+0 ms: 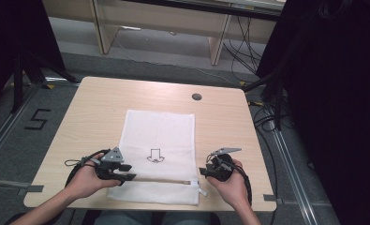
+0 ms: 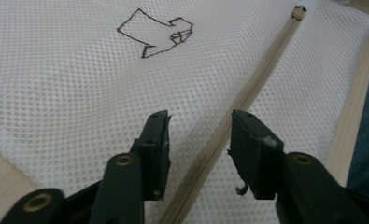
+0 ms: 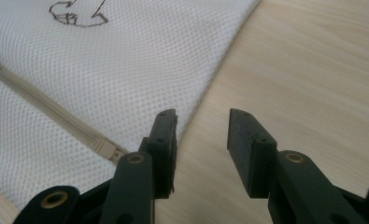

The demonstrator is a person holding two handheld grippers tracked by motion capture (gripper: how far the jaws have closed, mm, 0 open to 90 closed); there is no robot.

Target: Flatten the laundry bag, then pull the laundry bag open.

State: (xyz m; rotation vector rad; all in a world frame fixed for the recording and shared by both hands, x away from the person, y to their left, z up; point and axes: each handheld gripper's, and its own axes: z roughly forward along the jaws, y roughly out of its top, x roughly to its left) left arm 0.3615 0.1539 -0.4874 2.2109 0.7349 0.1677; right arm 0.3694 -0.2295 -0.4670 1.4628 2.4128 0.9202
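At the near edge of the table (image 1: 89, 101), the person's two hands flank a white mesh laundry bag (image 1: 159, 136). The left gripper (image 1: 126, 174) sits over the bag's near left part, jaws parted with the beige zipper (image 2: 247, 93) running between them but not pinched. The right gripper (image 1: 206, 171) stands just off the bag's near right corner, jaws spread over bare wood and holding nothing; the zipper's end tab (image 3: 106, 150) lies just beside its left jaw.

The bag lies flat, square to the table edge, its zipper line crossing near the front. It looks zipped shut along its length (though the slider itself is hard to pick out), so this reads as the letting-go step after working the zipper. The next move probably calls for drawing both hands back clear of the mesh without snagging it.

Farther up the bag, an outlined arrow mark (image 1: 155, 155) sits mid-cloth, and beyond it a round grommet (image 1: 196, 97) near the table's far edge.
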